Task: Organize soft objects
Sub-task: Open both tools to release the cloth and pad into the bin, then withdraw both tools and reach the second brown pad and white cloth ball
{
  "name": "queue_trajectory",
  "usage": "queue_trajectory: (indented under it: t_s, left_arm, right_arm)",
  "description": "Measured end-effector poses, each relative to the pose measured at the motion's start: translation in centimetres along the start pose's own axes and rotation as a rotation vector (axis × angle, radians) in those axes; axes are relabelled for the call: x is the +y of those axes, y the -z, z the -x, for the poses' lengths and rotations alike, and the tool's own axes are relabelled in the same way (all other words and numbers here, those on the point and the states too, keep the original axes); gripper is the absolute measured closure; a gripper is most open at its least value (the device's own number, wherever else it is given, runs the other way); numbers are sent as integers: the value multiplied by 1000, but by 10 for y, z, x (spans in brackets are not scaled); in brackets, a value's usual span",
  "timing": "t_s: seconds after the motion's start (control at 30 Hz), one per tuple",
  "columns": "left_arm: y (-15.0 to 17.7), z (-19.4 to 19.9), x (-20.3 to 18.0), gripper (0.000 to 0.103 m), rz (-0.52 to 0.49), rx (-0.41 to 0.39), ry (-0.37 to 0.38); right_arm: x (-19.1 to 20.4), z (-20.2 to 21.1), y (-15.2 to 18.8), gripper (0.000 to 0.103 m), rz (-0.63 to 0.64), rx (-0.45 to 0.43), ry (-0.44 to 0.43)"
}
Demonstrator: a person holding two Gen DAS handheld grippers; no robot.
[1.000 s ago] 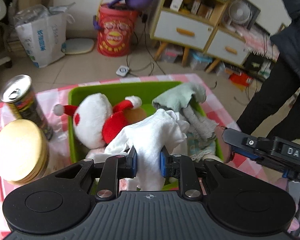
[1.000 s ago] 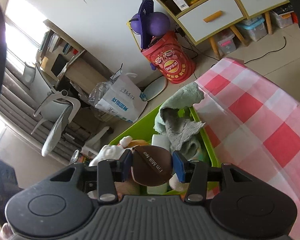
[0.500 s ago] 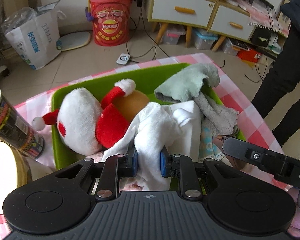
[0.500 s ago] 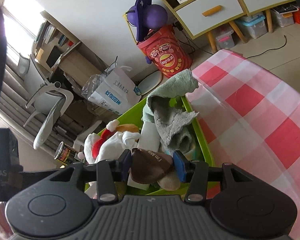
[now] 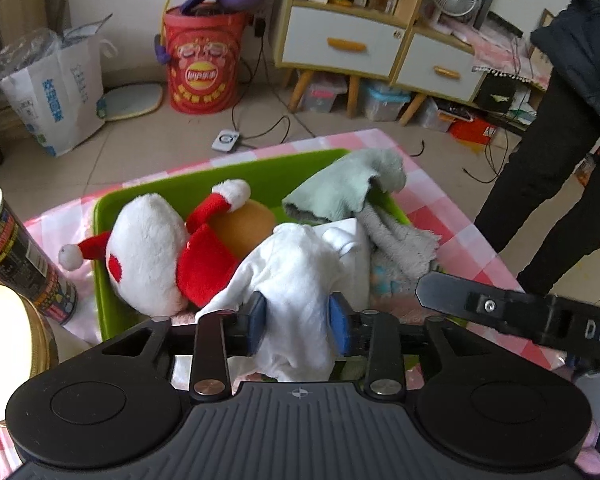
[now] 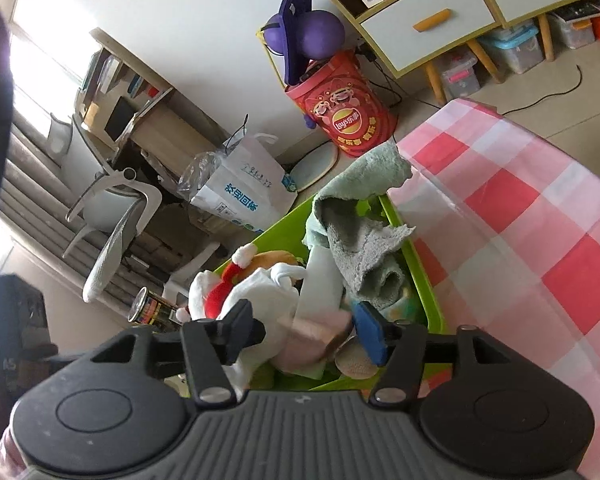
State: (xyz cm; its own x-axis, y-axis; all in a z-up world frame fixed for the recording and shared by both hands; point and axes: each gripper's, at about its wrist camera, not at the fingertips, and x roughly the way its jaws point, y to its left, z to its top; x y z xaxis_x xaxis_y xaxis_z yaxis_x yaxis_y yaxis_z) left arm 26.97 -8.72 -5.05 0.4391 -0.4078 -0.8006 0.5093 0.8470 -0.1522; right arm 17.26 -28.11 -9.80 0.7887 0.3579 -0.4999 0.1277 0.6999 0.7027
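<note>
The left gripper (image 5: 296,316) is closed on a bunched fold of the white cloth (image 5: 296,264), its blue pads pressing the fabric from both sides. The cloth drapes forward from the grip over the contents of the green bin (image 5: 180,194), which sits on the pink checked tablecloth (image 6: 532,240).

The right gripper (image 6: 304,330) stands with its jaws spread apart at the near right end of the bin. A pink and brown soft item (image 6: 312,338) lies between the jaws, blurred; neither pad appears to press it, so it is judged released or not yet taken.

Bin contents: a white and red plush toy (image 5: 148,256) at the left, a brown plush piece (image 5: 240,224) behind it, the white cloth in the middle, a green-grey towel (image 5: 356,196) hanging over the far right rim.

Off the bin, on the left: a printed can (image 5: 16,260) and a round gold tin (image 5: 8,344) (neither soft, so apparently outside the task).

Handling assessment: the white cloth is light and limp, offers no stiffness, and will sag and trail from any single pinch point. A grip on a gathered bunch, as now, is sound; a thin edge would likely slip. The towel is thicker and should be taken at a fold. The plush is springy and bulky; a limb or the hat tip is the likely purchase. Nothing here looks fragile.
</note>
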Motion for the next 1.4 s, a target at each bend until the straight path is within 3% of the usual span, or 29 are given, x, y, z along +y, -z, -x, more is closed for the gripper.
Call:
queue_trajectory:
  t_s: [0.07,0.17,0.4,0.77,1.1,1.4]
  left_arm:
    - [1,6,-3,48,-11,-22,-2]
    - [2,19,-7,40,-18,-61,-5]
    - [10,55,-10,25,2,-114,-19]
    - [52,119,5,8,103,-160,-85]
    - [100,156,6,5,156,-149,-199]
    - [141,163,16,5,213,-129,-286]
  right_arm:
    - [0,2,-1,64,-5,1,-3]
    - [2,7,-4,63,-10,2,3]
    - [14,32,-10,55,28,-6,40]
    - [43,89,0,43,123,-16,80]
    - [70,113,35,37,204,28,143]
    - [86,105,77,36,273,87,178]
